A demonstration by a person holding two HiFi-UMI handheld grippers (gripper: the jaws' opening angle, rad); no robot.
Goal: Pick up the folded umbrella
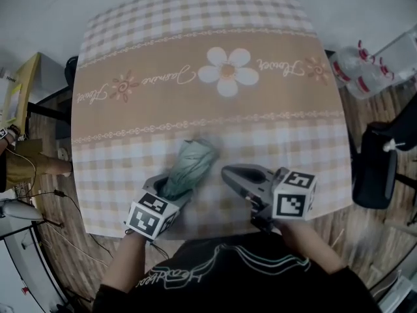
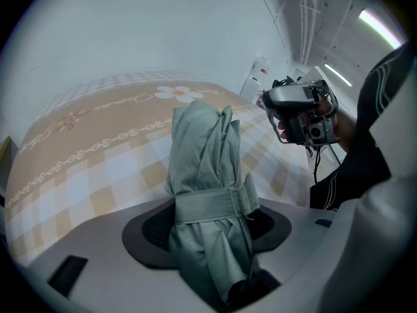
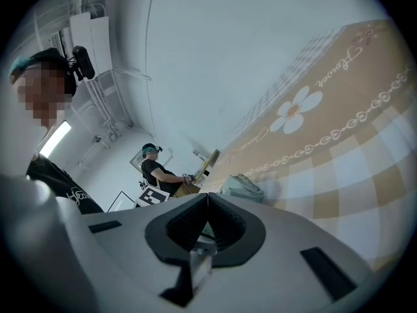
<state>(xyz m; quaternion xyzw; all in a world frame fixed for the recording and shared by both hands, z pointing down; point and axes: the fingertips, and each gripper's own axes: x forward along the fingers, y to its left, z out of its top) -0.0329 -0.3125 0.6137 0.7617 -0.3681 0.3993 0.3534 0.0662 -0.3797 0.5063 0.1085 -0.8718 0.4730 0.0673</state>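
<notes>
The folded umbrella, pale green and bound with a strap, lies near the front of the table. Its lower end sits between the pads of my left gripper, which is shut on it. In the left gripper view the umbrella stands up from between the dark pads, and the strap crosses it at pad height. My right gripper hovers just right of the umbrella, apart from it and pointing left. Its jaws are shut with nothing in them. In the right gripper view the umbrella shows beyond the closed pads.
A beige checked tablecloth with a daisy print covers the table. Plastic water bottles stand off the right edge, with a black chair below them. A yellowish board is at the left. Another person sits in the background.
</notes>
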